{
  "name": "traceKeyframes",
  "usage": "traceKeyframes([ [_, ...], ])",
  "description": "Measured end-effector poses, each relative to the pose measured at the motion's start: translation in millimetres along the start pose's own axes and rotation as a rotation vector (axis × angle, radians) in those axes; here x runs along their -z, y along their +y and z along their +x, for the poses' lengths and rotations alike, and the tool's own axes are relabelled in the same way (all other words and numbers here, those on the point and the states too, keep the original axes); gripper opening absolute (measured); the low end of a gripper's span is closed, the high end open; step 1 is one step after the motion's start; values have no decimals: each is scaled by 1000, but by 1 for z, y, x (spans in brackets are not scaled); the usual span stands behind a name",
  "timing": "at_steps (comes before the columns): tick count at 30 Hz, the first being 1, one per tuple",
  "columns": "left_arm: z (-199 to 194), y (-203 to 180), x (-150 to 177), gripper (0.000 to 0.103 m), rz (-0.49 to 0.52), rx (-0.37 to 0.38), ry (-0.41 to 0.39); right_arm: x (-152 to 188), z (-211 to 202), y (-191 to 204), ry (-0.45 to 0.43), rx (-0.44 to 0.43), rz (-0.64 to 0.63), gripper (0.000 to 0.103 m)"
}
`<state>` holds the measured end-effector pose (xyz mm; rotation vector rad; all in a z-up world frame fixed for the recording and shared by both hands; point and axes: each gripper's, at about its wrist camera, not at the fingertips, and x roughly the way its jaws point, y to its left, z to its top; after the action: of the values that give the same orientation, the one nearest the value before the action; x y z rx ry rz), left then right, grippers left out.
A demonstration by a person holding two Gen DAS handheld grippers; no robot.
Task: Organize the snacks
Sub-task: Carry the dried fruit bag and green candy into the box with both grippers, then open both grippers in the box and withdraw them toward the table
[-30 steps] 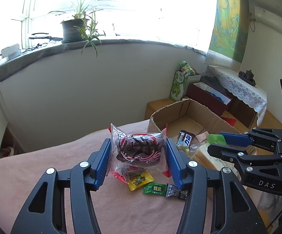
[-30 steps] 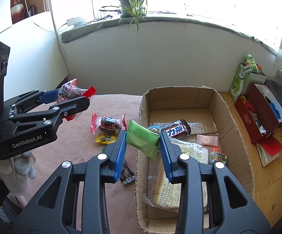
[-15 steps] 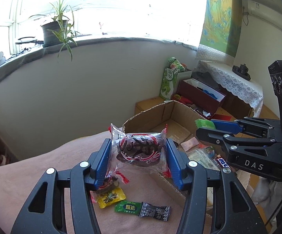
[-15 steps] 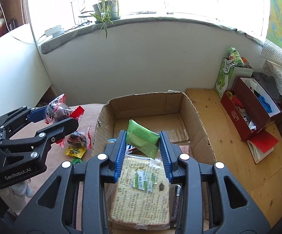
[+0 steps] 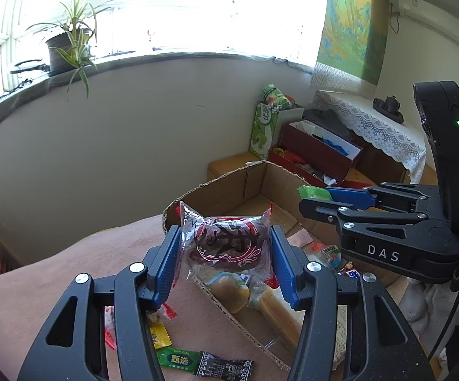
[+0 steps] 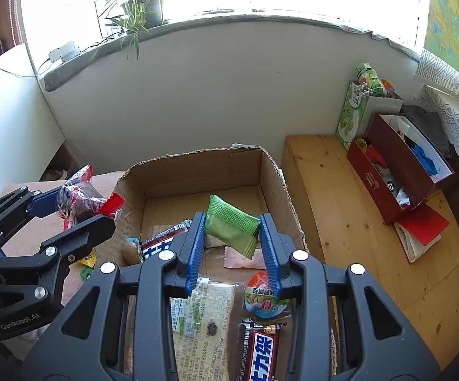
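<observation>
The right tool [image 6: 232,238] gripped a green snack packet [image 6: 231,227] above the cardboard box [image 6: 197,171]. The left tool [image 5: 226,250] clamped a clear bag of dark snacks [image 5: 226,244] over the box's left wall, beside loose candies [image 5: 178,360].

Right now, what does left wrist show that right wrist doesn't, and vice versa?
Left wrist only: a green and black candy bar lying on the pink cloth.
Right wrist only: the red-wrapped chocolate bar lying in the cardboard box.
Both: left tongs shut on the dark pastry pack, right tongs shut on the green wafer pack.
</observation>
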<state>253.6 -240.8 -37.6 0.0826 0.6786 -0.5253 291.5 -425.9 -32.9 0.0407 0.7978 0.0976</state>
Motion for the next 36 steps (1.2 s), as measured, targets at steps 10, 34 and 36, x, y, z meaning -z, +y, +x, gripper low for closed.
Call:
traceKeyframes([
  [10, 9, -7, -1, 56, 14, 5, 14, -2, 8, -6, 7, -13, 11, 36],
  [34, 4, -10, -4, 63, 19, -2, 9, -3, -4, -6, -25, 66, 24, 75],
  [36, 2, -11, -4, 63, 18, -1, 6, -3, -6, -6, -30, 68, 26, 75],
])
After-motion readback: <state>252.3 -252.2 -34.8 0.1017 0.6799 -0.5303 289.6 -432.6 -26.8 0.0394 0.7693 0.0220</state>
